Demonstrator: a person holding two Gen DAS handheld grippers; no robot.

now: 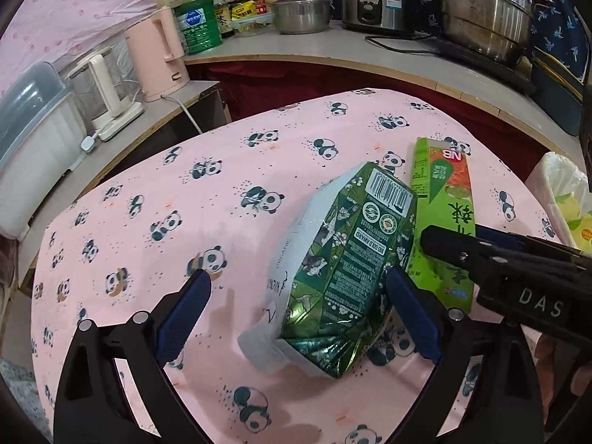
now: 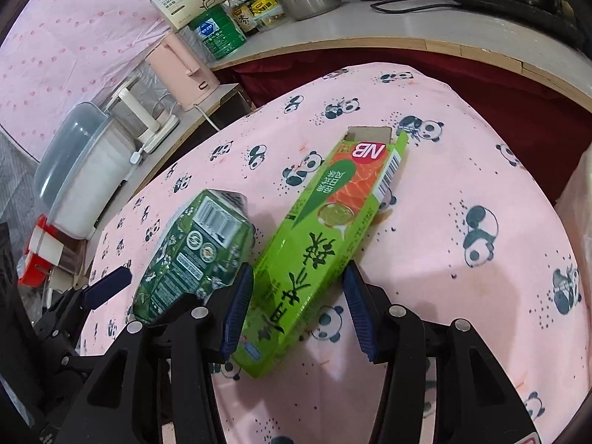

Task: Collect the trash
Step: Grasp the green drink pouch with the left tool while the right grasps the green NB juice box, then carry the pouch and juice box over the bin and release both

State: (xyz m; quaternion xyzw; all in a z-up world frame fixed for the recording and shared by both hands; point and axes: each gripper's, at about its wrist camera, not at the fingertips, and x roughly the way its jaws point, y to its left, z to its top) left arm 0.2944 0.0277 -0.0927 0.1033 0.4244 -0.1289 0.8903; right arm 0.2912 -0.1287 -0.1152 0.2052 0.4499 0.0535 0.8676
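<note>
A crumpled dark green carton point(image 1: 344, 270) lies on the pink panda tablecloth point(image 1: 207, 199). My left gripper point(image 1: 299, 288) is open, its blue pads either side of the carton's near part. A flat light green box point(image 2: 325, 248) lies just right of the carton point(image 2: 196, 255). My right gripper point(image 2: 299, 288) is open and straddles the box's near half. The right gripper point(image 1: 481, 259) shows as a black arm over the box point(image 1: 444, 218) in the left wrist view. The left gripper's blue pad point(image 2: 107, 288) shows left of the carton in the right wrist view.
A bin with a white liner point(image 1: 566, 199) stands at the table's right edge. Behind the table runs a counter point(image 1: 333, 48) with pots, a rice cooker point(image 1: 373, 0), bottles and a green can point(image 1: 198, 26). A pink kettle point(image 1: 157, 55) and a lidded plastic box point(image 1: 29, 129) stand at left.
</note>
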